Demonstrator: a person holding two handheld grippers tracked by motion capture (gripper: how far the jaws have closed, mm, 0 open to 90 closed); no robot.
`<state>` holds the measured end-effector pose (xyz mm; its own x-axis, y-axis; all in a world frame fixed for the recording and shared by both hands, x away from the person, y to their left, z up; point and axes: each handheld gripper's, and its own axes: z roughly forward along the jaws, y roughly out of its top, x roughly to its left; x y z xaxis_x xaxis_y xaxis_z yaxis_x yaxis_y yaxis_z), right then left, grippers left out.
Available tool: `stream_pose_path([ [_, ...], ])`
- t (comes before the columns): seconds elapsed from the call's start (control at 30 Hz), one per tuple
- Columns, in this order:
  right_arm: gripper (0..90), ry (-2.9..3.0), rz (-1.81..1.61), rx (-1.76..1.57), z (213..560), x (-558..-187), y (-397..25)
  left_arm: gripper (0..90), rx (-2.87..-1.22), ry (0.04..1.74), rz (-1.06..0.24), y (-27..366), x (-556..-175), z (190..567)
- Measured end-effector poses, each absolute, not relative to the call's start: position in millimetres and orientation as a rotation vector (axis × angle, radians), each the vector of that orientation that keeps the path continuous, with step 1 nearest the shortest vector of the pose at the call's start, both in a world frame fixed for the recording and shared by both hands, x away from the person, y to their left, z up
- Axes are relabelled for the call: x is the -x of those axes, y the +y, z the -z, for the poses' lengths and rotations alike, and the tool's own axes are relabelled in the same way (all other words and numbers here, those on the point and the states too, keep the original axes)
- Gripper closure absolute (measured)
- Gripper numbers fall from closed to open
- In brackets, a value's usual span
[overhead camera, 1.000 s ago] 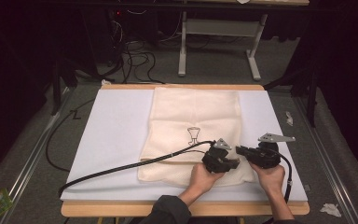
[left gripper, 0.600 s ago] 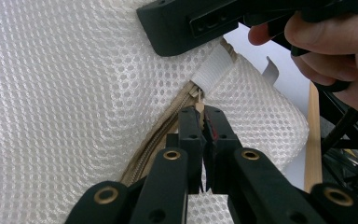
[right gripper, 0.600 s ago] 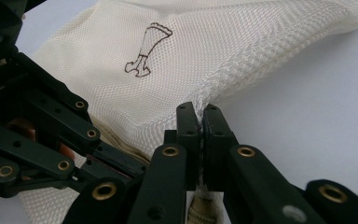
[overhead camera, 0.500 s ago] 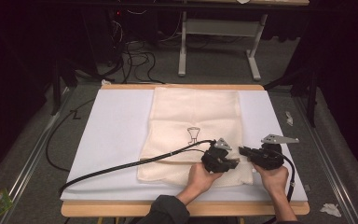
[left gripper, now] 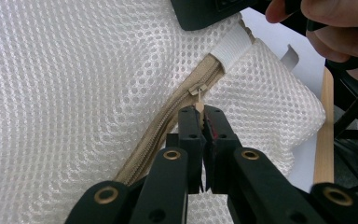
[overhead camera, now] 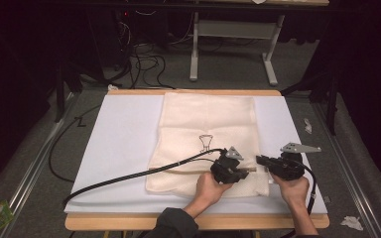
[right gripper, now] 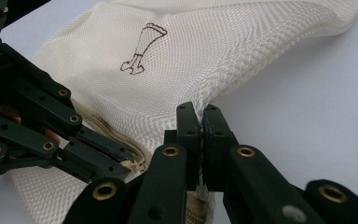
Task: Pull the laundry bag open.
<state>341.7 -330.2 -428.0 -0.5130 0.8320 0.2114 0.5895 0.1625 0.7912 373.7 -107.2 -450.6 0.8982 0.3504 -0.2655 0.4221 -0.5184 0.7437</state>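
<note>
A cream mesh laundry bag [overhead camera: 206, 134] lies flat on the white mat, a small dark drawing [overhead camera: 206, 143] printed on it. Along its near edge runs a tan zipper [left gripper: 168, 126]. My left gripper [overhead camera: 248, 169] is shut on the zipper pull [left gripper: 198, 100], with the slider near the white end tab [left gripper: 232, 46]. My right gripper [overhead camera: 259, 159] is shut on the bag's right edge [right gripper: 209, 95], pinching the mesh fabric [right gripper: 177, 56] between its jaws. In the right gripper view the left gripper [right gripper: 121, 156] reaches in from the left.
The white mat [overhead camera: 124, 144] covers a wooden table [overhead camera: 129, 222]. A black cable [overhead camera: 129, 176] trails left from the left gripper across the mat. A desk frame [overhead camera: 233, 44] and cables stand on the floor behind. Paper scraps [overhead camera: 349, 223] lie at right.
The left gripper has moved slightly right along the bag's near edge towards the right gripper. The right gripper holds its place.
</note>
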Motion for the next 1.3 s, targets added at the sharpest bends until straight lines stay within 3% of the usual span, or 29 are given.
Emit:
stream_pose_path([
  [1.3, 88.7, 2.184, -1.251, -1.375, 433, -344, -327, 87.2, -2.130, 0.579, 0.124, -86, -375, 450],
])
